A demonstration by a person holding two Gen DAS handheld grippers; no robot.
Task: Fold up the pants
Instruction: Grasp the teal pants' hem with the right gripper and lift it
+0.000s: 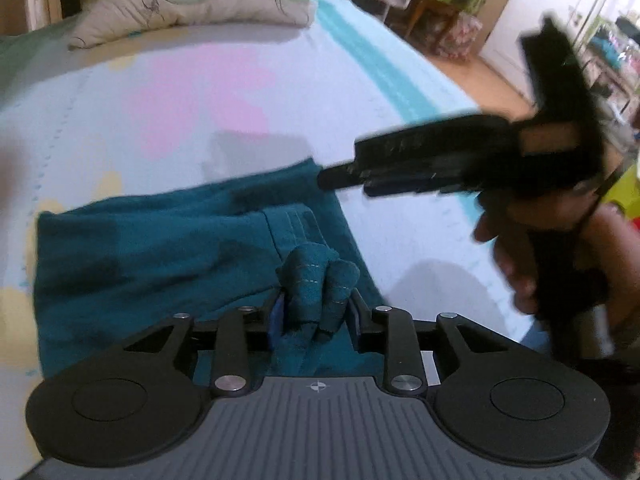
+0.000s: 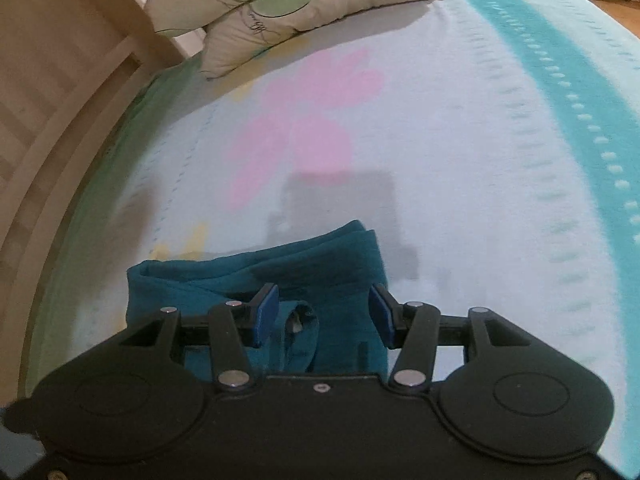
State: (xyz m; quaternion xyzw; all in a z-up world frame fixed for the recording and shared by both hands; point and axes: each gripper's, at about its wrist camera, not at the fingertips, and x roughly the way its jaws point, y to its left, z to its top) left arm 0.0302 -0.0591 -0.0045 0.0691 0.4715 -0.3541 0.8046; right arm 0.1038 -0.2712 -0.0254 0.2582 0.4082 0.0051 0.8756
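Teal pants [image 1: 160, 248] lying partly folded on the bedspread [image 1: 200, 92], long axis running left to right, nearer the foot edge than the pillows [image 1: 192, 8]. Left gripper [image 1: 316, 312] pinching a bunched hem, closed on it. Right gripper [image 2: 322, 312] spread wide, empty, just above the folded end. No containers visible.

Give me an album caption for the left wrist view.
Left hand-held gripper pinching a bunched fold of teal pants on the bed.
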